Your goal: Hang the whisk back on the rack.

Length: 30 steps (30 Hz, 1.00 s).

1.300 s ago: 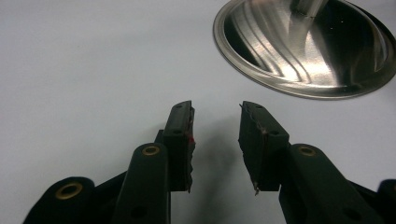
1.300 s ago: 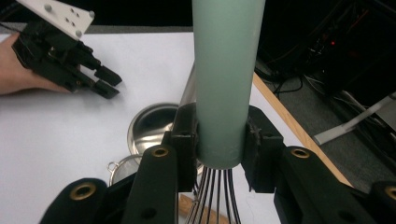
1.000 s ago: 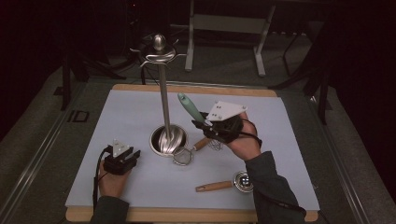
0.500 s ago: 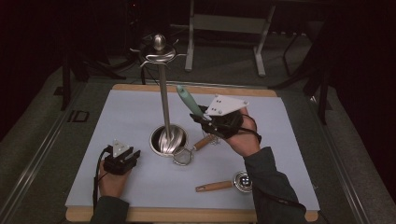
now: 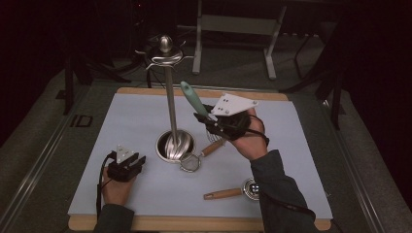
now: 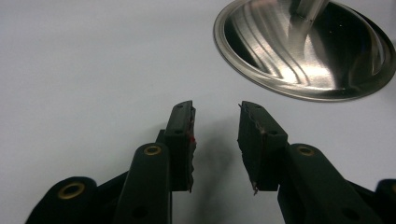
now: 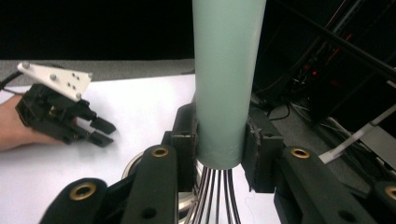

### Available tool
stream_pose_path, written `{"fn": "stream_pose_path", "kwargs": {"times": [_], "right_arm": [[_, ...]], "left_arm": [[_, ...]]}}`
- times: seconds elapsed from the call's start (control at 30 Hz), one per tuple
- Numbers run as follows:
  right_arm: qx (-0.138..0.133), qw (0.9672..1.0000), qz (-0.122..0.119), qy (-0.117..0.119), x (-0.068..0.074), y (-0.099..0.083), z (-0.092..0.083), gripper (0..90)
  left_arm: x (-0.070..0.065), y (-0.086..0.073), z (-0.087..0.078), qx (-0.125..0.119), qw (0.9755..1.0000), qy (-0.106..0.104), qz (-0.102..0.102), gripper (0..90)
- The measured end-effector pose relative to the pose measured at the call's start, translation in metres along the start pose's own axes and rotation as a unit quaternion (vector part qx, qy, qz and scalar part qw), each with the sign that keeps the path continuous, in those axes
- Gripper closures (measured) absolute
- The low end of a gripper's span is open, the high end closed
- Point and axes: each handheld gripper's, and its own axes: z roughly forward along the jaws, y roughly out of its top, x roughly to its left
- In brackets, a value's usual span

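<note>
We hold the whisk (image 5: 197, 108) in the right gripper (image 5: 210, 121), jaws clamped on the lower end of its pale green handle (image 7: 225, 79), wires hanging below. It is lifted off the mat (image 5: 136, 121), tilted, just beside the pole of the utensil stand (image 5: 171, 104). The left gripper (image 5: 127, 164) rests on the mat near the stand's base (image 6: 308, 46), jaws apart and empty. We judge the step to be hanging the whisk on the top hooks (image 5: 165, 54). Keep the clamp firm, raise the handle end to hook height, and avoid striking the pole. The strainer (image 5: 194, 159) and the wooden-handled tool (image 5: 233, 191) lie flat on the mat.
</note>
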Motion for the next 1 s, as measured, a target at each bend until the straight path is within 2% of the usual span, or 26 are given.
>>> {"fn": "stream_pose_path", "kwargs": {"times": [0.2,0.63,1.0], "right_arm": [[-0.009,1.0,0.0,0.0,0.0,0.009,0.001,69.2],[-0.021,0.9996,0.015,-0.006,-0.004,0.024,0.005,69.2],[-0.013,0.9997,0.021,-0.005,-0.006,0.028,0.012,69.2]], "left_arm": [[0.0,0.0,0.0,0.0,1.0,-0.001,-0.001,65.8],[0.0,0.0,0.0,0.0,1.0,-0.001,-0.001,65.8],[0.0,0.0,0.0,0.0,1.0,-0.002,-0.001,65.8]]}}
